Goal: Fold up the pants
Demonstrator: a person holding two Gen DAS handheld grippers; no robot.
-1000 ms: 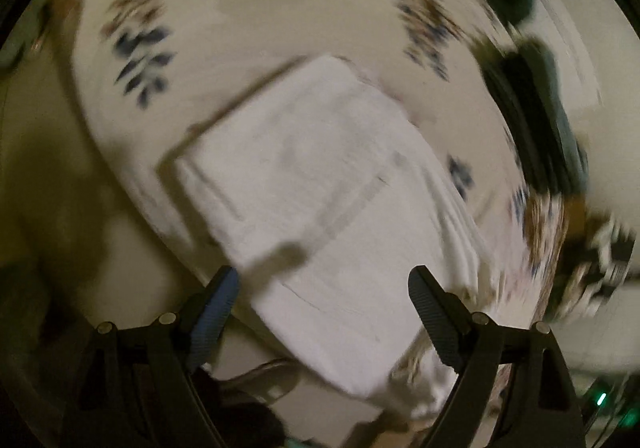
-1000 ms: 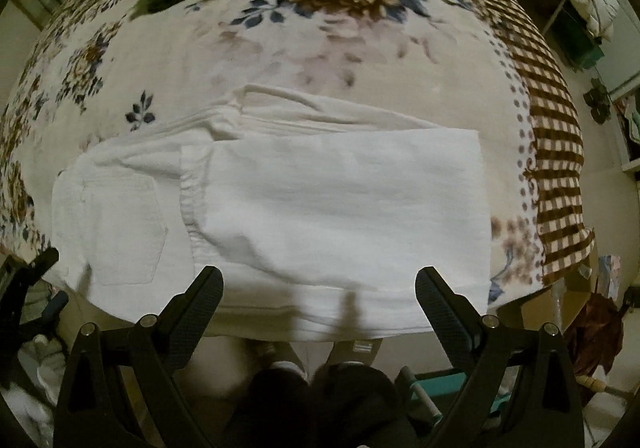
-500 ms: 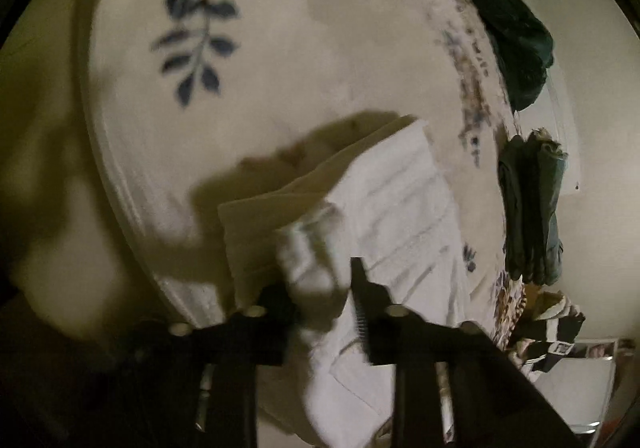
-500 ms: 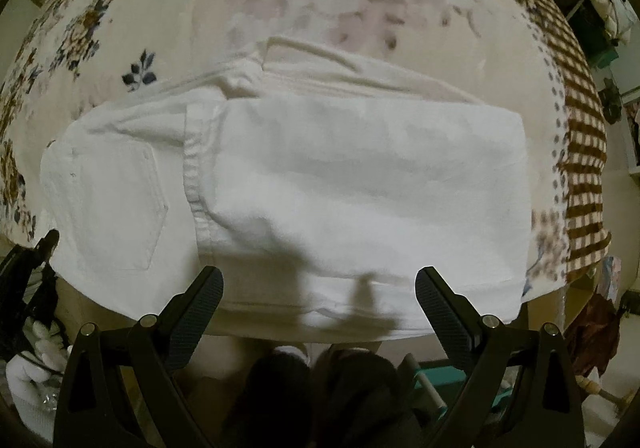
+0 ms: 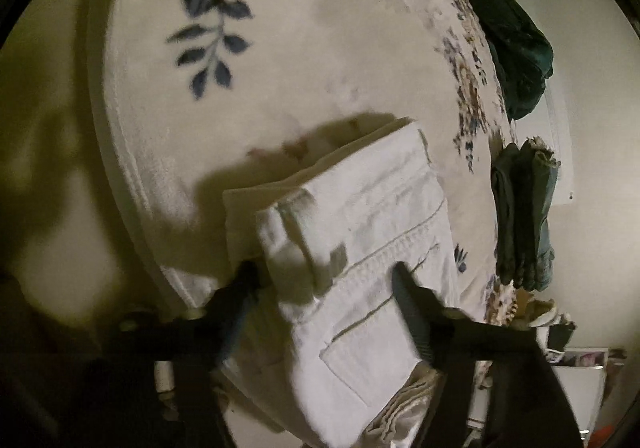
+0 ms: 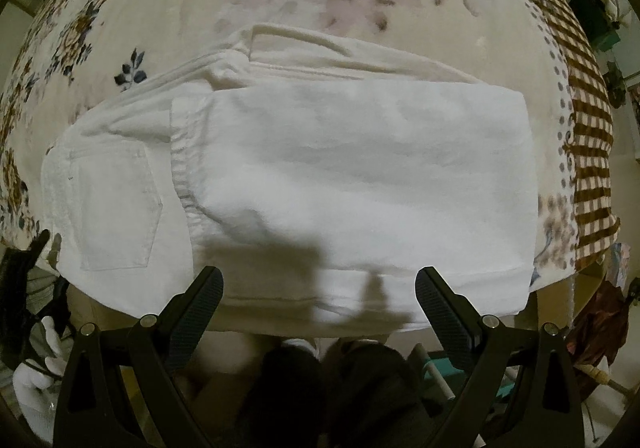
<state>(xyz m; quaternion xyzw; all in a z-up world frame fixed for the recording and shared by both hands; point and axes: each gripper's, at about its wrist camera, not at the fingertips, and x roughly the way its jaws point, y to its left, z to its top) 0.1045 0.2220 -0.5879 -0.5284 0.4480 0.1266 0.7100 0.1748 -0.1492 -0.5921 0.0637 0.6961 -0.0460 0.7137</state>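
Observation:
White pants (image 6: pixel 304 184) lie folded on a floral blanket, legs doubled over towards the waist, back pocket at the left. In the left wrist view the waist end (image 5: pixel 360 248) lies close in front. My left gripper (image 5: pixel 326 278) has its jaws apart around the waistband corner, one finger under the edge and one on top. My right gripper (image 6: pixel 319 284) is open and empty, hovering over the near edge of the folded legs.
The floral blanket (image 6: pixel 360 8) covers a raised surface with a brown checked border (image 6: pixel 588 136) at the right. Dark folded clothes (image 5: pixel 524 216) lie at the far side. The person's legs (image 6: pixel 320 388) stand below the near edge.
The left gripper swung down to the waist end, pinched the waistband half a second ago, and its jaws have now spread. The right gripper has moved slightly closer to the pants.

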